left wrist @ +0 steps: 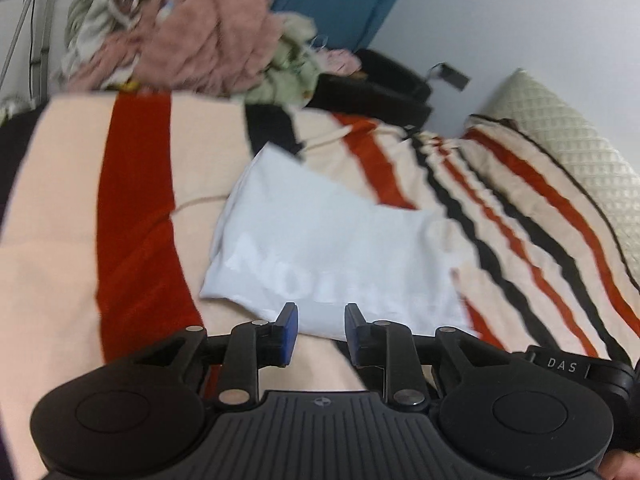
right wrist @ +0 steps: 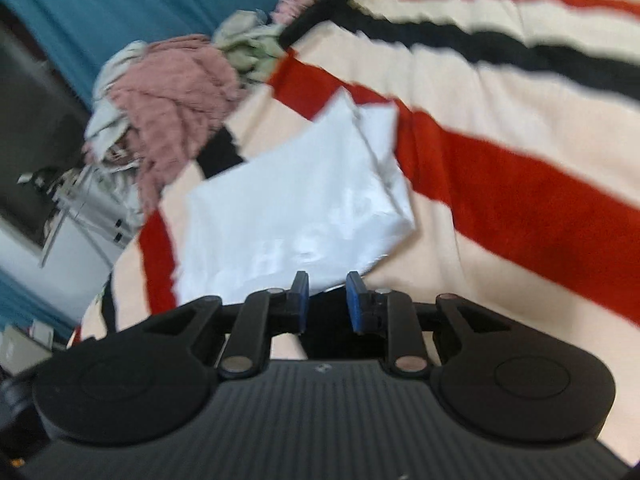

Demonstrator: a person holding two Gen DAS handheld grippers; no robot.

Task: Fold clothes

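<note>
Surroundings: a pile of unfolded clothes (left wrist: 192, 28), pink and pale green, lies at the far end of the bed, well apart from the work area. A black bag (left wrist: 380, 88) sits beside it; a quilted pillow (left wrist: 568, 148) lies along the wall. The striped blanket (left wrist: 132, 208) covers the bed.

Subject: the white T-shirt (left wrist: 332, 248) lies folded on the blanket, faint lettering showing, edges uneven.

Left gripper (left wrist: 321, 334): fingers apart, empty, just short of the shirt. Right gripper (right wrist: 327, 300): likewise parted and empty.
</note>
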